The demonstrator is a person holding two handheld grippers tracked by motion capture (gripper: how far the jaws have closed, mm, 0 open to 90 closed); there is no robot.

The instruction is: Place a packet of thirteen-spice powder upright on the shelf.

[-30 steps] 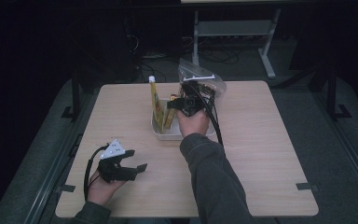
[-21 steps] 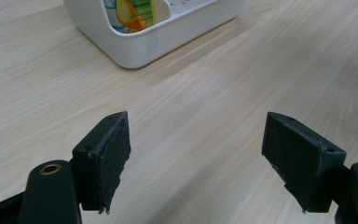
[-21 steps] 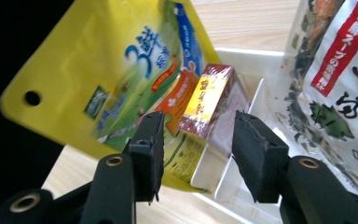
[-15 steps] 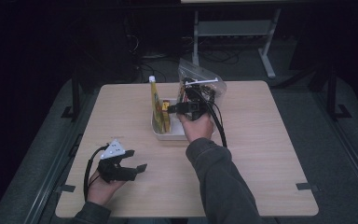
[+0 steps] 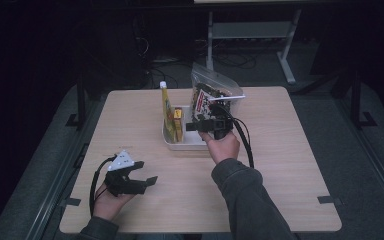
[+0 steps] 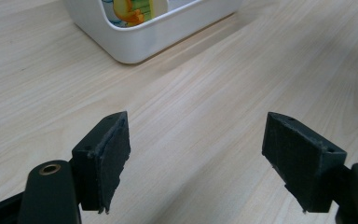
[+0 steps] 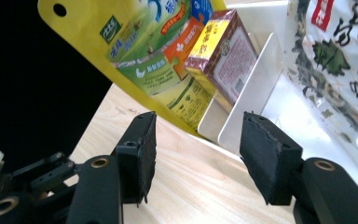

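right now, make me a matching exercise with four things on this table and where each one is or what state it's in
Things:
1. yellow pouch
2. small box
3. clear bag
4. left gripper

Places or states:
A. open over bare wood, near the table's front left
B. at the bin's right end, holding printed packets
C. upright along the bin's left wall
D. in the bin, just right of the pouch

Pairs: 1-C, 2-D, 3-B, 4-A

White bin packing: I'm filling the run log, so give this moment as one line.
right hand-held gripper: jaws just opening, nothing between, at white bin | in bin: yellow pouch, small box, clear bag | left hand-held gripper: open, empty
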